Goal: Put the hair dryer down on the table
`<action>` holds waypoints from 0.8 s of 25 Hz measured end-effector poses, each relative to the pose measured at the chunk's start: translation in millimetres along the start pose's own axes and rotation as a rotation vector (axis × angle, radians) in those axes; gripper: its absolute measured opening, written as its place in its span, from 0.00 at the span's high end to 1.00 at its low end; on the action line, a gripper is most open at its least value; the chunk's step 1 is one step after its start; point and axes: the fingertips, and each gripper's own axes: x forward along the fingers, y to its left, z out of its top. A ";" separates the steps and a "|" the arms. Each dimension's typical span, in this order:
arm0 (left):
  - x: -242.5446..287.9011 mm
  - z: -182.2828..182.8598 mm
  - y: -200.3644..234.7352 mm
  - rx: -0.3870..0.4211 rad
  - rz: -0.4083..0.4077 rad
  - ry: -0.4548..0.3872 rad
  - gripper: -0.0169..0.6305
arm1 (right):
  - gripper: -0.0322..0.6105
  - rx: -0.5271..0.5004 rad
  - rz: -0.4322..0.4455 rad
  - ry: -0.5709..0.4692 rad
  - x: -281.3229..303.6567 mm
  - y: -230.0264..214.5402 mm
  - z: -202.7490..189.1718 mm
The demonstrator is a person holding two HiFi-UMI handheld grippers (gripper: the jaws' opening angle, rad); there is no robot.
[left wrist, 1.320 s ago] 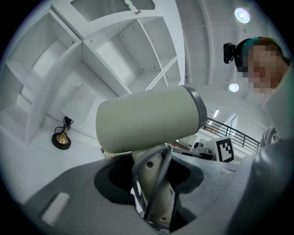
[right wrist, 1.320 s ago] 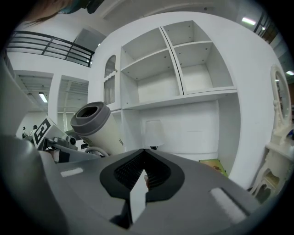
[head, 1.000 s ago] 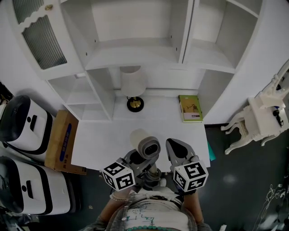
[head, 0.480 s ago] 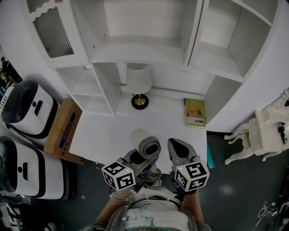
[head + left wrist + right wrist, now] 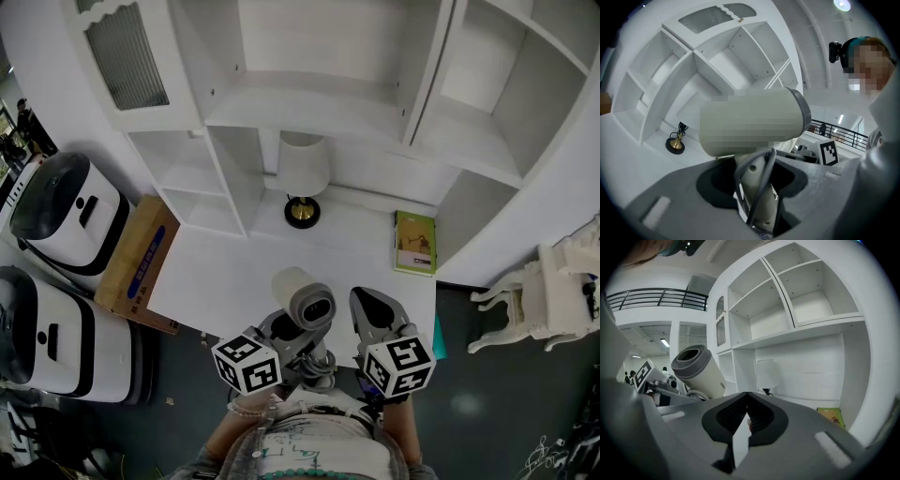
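A: Where is the hair dryer (image 5: 302, 298) right now?

B: Up in the air over the near edge of the desk (image 5: 234, 281). The left tool (image 5: 302, 343) is clamped on its handle, barrel on top, and the cord (image 5: 759, 193) is looped against the handle.

A: And the right tool (image 5: 367, 309)?

B: Jaws together with nothing in them, just beside the dryer.

A: How should the put-down go?

B: I'd reach forward so the dryer is well onto the desk, lower it and tip it onto its side so the barrel cannot roll off the edge. Part the jaws only once it rests. Watch that the cord does not snag.

A: Anything in the way?

B: Not much. The lamp (image 5: 303, 178) stands at the back and the green book (image 5: 415, 244) lies at the back right, both well apart from the bare middle. A cardboard box (image 5: 136, 267) sits off the desk's left side
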 end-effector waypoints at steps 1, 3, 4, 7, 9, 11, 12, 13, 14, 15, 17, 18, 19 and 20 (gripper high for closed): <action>-0.7 2.7 2.9 0.003 0.001 0.001 0.68 | 0.91 0.001 -0.002 -0.002 2.7 0.5 1.3; -1.5 8.1 9.4 0.004 -0.001 0.006 0.68 | 0.90 0.004 -0.008 -0.006 8.6 1.3 4.2; -1.6 10.6 12.5 0.004 -0.004 0.010 0.68 | 0.90 0.007 -0.013 -0.007 11.5 1.7 5.4; -1.2 17.9 19.9 0.012 -0.021 0.021 0.68 | 0.90 0.012 -0.026 -0.010 20.9 3.0 8.3; -0.1 22.4 25.1 0.013 -0.035 0.026 0.68 | 0.90 0.012 -0.034 -0.010 28.2 4.6 10.2; 1.7 26.0 30.4 0.010 -0.052 0.033 0.68 | 0.90 0.011 -0.043 -0.010 35.6 5.8 11.8; 2.5 27.6 33.1 0.009 -0.060 0.037 0.68 | 0.90 0.011 -0.049 -0.010 39.3 6.0 12.8; 3.0 29.2 35.9 0.009 -0.067 0.043 0.68 | 0.90 0.010 -0.055 -0.011 42.9 6.2 14.2; 3.3 31.1 38.9 0.009 -0.073 0.049 0.68 | 0.90 0.009 -0.061 -0.011 46.3 6.5 15.8; 3.3 33.3 41.9 0.009 -0.078 0.054 0.68 | 0.90 0.009 -0.068 -0.012 49.5 7.0 17.6; 2.5 38.5 47.9 0.011 -0.090 0.060 0.68 | 0.90 0.010 -0.081 -0.014 55.6 8.4 20.8; 2.1 41.3 51.0 0.012 -0.096 0.062 0.68 | 0.91 0.011 -0.088 -0.014 58.5 9.2 21.9; 1.7 43.8 54.4 0.012 -0.102 0.064 0.68 | 0.91 0.012 -0.094 -0.015 61.6 10.0 22.6; 1.2 45.9 57.9 0.012 -0.108 0.067 0.68 | 0.91 0.014 -0.101 -0.015 64.7 10.9 22.9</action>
